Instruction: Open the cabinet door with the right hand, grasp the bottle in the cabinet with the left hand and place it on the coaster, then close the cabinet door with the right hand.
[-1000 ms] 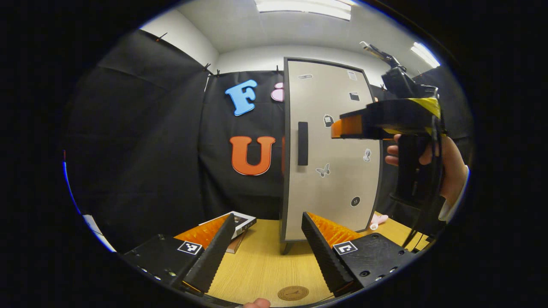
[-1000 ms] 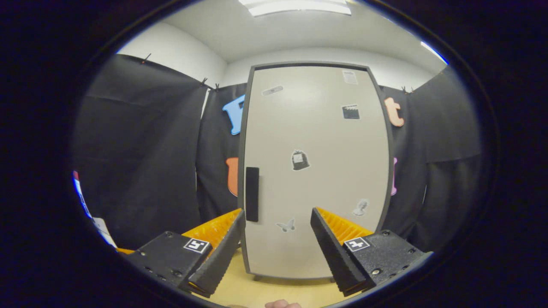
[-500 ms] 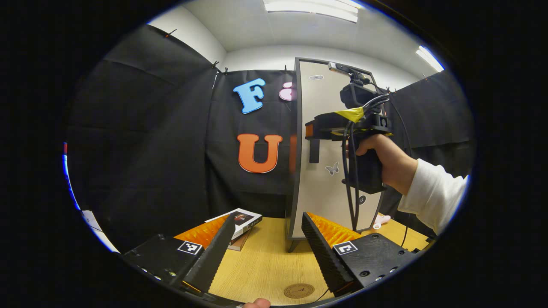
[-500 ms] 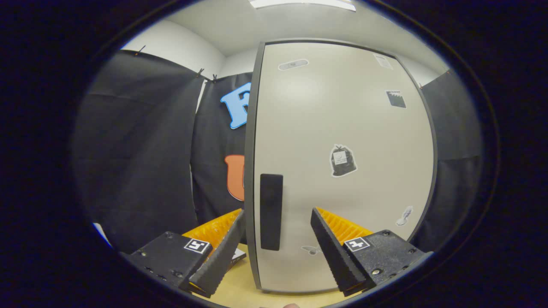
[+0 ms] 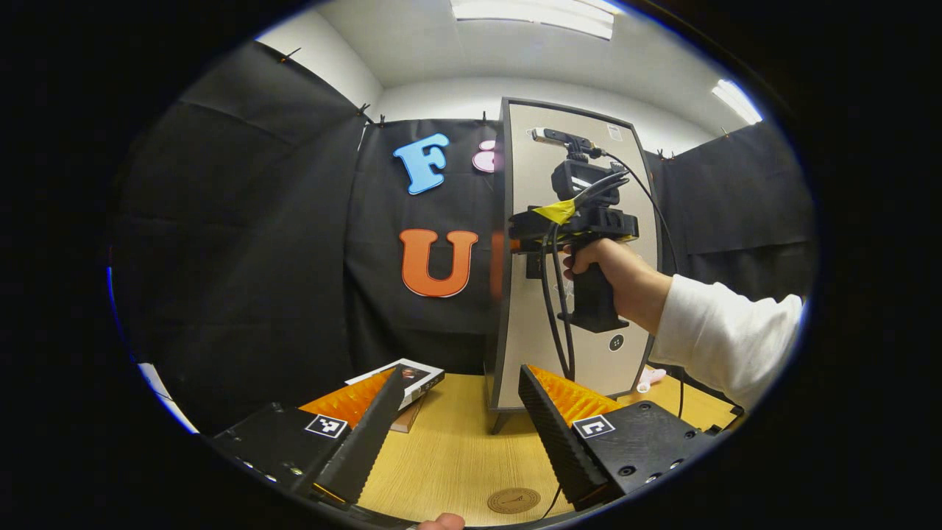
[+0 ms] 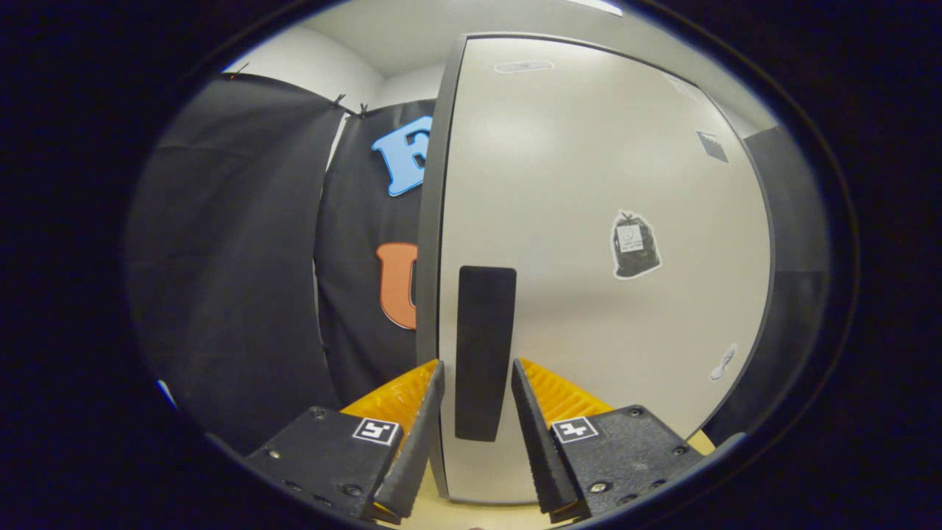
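I'm working in a staged recording booth, not a real home. Ahead of my left claw, black cloth walls (image 5: pixel 257 243) are clipped up against white room walls, with strip ceiling lights (image 5: pixel 533 11) overhead. A lone sticker-dotted cabinet (image 5: pixel 530 184) stands on a wooden table (image 5: pixel 449 456), with a book (image 5: pixel 412 379) lying to the left of it.

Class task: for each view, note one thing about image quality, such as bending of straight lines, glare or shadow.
Left gripper view: the cabinet door bows from fisheye distortion; ceiling lights are blown out. Right gripper view: the door's edges curve strongly, soft glare sits on its upper panel, and the handle stays sharp between the right gripper fingers.
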The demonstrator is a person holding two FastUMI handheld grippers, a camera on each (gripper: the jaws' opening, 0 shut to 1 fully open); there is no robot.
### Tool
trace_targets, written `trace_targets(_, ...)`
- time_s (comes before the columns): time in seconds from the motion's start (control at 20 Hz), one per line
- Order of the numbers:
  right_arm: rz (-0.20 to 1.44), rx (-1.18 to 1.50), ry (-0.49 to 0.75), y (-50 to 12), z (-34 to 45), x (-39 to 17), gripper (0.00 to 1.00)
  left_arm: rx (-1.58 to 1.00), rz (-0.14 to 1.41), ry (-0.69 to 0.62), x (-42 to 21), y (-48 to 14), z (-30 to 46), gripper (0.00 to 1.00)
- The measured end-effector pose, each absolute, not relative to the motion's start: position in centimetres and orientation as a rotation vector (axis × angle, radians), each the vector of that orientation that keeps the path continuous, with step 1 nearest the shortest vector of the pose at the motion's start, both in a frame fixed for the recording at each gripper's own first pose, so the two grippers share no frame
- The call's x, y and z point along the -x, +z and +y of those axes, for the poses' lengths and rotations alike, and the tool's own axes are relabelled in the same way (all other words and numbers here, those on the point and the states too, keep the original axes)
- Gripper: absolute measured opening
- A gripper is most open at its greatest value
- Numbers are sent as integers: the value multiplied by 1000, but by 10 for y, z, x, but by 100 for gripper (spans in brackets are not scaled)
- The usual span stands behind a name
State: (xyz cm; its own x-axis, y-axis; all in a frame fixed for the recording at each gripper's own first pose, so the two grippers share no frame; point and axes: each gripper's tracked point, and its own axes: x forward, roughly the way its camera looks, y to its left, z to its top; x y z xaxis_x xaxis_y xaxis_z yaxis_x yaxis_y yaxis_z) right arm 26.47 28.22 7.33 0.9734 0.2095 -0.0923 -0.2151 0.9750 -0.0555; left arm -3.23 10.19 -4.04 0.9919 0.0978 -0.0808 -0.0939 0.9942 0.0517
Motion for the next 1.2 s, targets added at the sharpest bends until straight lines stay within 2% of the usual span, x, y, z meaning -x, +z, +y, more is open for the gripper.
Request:
trace_targets(0.05, 92, 57, 218, 72, 283, -267, 59, -47, 84, 93, 32, -41, 101, 95)
trace_targets(0.25, 85, 40, 212, 75, 284, -269, 43, -44, 83, 91, 31, -39, 100, 95)
trace_targets(0.4, 79, 26, 219, 73, 283, -272, 40, -43, 83, 86, 30, -39, 98, 95)
trace_targets(0.45, 80, 24, 226, 73, 283, -270, 34, -44, 80, 86, 30, -37, 97, 95)
trace_targets(0.65, 85, 52, 214, 73, 282, -271, 25, -47, 74, 80, 30, -34, 94, 95)
trace_targets(1.2, 63, 41, 323, 79, 277, -231, 20, -37, 81, 43, 31, -35, 79, 95)
